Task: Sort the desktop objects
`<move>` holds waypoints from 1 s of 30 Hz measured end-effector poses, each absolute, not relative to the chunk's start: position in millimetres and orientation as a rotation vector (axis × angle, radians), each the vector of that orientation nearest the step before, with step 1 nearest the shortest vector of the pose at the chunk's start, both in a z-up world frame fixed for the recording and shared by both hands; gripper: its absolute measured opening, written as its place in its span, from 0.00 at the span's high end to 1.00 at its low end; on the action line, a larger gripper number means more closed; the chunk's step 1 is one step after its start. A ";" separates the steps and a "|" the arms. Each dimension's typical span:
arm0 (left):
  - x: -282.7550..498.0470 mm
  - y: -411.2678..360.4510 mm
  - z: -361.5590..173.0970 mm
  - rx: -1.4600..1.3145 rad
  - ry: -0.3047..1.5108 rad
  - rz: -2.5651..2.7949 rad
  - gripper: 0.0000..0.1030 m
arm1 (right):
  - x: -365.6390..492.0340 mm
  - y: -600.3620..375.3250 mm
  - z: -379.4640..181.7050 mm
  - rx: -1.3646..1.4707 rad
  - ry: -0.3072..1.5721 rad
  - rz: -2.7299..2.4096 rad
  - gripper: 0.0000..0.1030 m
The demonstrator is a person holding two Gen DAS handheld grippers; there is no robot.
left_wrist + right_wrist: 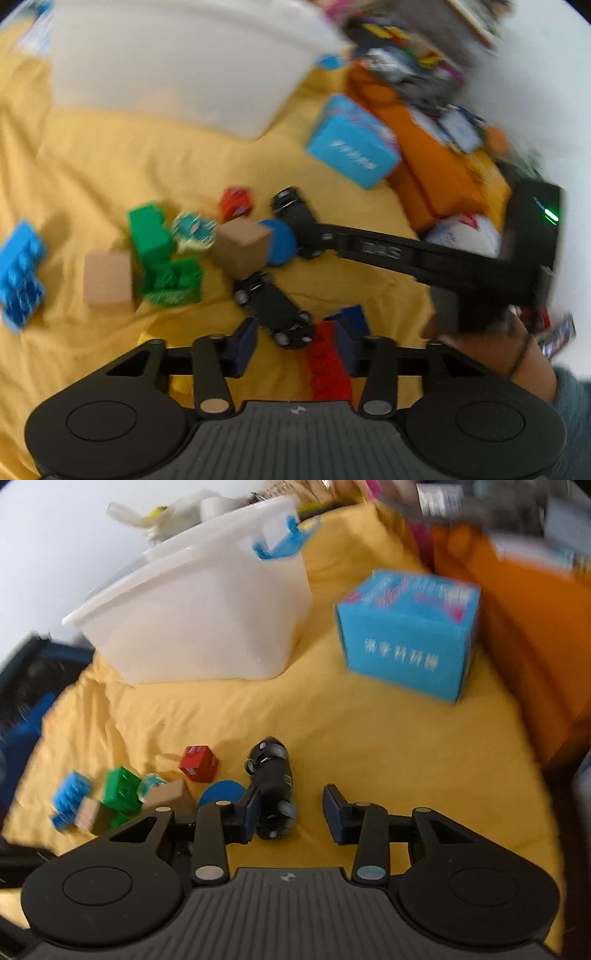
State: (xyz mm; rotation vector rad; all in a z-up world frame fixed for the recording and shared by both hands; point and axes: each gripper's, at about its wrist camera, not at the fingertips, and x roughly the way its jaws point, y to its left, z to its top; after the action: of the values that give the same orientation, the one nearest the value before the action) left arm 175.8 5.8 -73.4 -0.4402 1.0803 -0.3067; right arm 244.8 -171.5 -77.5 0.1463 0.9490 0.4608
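Note:
Toys lie scattered on the yellow cloth: green bricks, a blue brick, a brown cube, a red cube and a blue disc. My right gripper is open around a black toy car. The car rests against its left pad, and cloth shows before the right pad. In the left wrist view, the right gripper reaches in from the right beside the disc. My left gripper is open over a second black toy and a red studded brick.
A white plastic bin with a blue clip stands at the back of the cloth. A light blue carton sits to its right. Orange boxes and clutter line the right side. A person's hand holds the right gripper.

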 end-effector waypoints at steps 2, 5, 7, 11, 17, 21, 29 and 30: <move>177.6 7.2 -81.4 -0.477 1.108 -0.288 0.60 | 241.9 -164.3 -74.8 0.111 0.942 0.496 0.82; 181.9 2.3 -88.5 -0.503 1.125 -0.286 0.61 | 226.9 -149.4 -63.6 -0.049 0.885 0.481 0.85; 187.0 -1.7 -89.3 -0.498 1.110 -0.275 0.61 | 212.4 -145.1 -55.8 -0.143 0.835 0.471 0.86; 197.3 -4.0 -89.3 -0.508 1.064 -0.218 0.75 | 194.7 -154.5 -48.0 -0.135 0.811 0.460 0.86; 191.3 -9.6 -75.5 -0.317 0.989 -0.223 0.81 | 181.2 -167.0 -47.4 -0.111 0.809 0.407 0.85; 150.1 0.4 -40.4 -0.101 0.905 -0.257 0.84 | 159.8 -168.3 -33.6 -0.177 0.759 0.404 0.85; 68.6 41.9 -30.0 0.103 0.901 -0.137 0.84 | 115.8 -140.3 -24.8 -0.224 0.800 0.603 0.85; 61.7 42.4 -32.0 0.145 0.897 -0.121 0.84 | 111.2 -133.7 -27.5 -0.251 0.806 0.626 0.85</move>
State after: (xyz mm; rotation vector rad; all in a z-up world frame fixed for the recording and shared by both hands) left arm 61.7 42.4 -32.0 0.1449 0.8967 -0.1206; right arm 111.2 -133.7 -27.5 -0.2509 0.8060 0.6258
